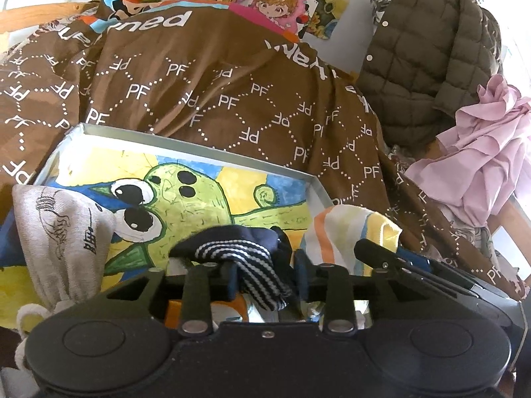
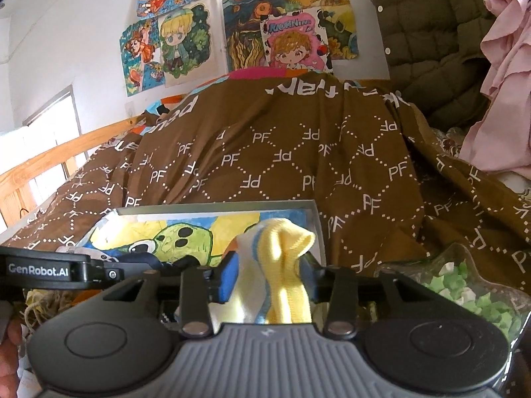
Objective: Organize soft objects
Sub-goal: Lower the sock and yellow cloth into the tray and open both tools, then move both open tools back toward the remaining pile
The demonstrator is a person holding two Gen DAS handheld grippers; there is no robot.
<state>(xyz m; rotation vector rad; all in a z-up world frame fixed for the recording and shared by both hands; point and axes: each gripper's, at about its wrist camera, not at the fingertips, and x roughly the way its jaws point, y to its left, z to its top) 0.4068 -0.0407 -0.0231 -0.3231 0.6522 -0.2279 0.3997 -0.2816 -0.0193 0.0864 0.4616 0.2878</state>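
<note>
My left gripper (image 1: 265, 278) is shut on a navy sock with a black-and-white striped cuff (image 1: 239, 252), held at the near edge of a shallow white box (image 1: 199, 142) lined with a green cactus drawing. A grey printed sock (image 1: 66, 232) lies over the box's left side. My right gripper (image 2: 270, 278) is shut on a yellow, white and blue sock (image 2: 285, 258), held over the box's near right corner (image 2: 315, 219). That sock also shows in the left wrist view (image 1: 348, 235), with the right gripper beside it.
The box rests on a bed under a brown "PF" patterned blanket (image 1: 232, 93). An olive quilted jacket (image 1: 428, 49) and pink ruffled cloth (image 1: 481, 152) hang at the right. A clear container of green and white pieces (image 2: 471, 292) sits at right. Drawings cover the wall (image 2: 232, 33).
</note>
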